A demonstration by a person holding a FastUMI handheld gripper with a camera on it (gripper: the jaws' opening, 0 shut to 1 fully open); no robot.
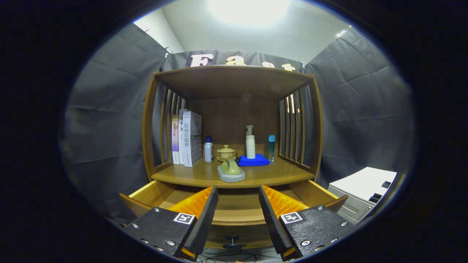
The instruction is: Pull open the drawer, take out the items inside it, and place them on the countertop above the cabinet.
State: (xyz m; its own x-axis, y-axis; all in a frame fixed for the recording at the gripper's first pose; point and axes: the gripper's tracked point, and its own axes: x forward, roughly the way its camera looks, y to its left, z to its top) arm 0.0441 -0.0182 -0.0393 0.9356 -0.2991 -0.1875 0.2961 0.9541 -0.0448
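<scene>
Wooden cabinet (234,80) ahead, drawer (234,204) pulled open, fingers (204,215) spread wide over it, holding nothing

The gripper (237,204) hangs level in front of the open drawer (234,208), pointing straight into it; its two fingers stand wide apart with nothing between them; their tips reach over the drawer's front edge, touching nothing.
</scene>
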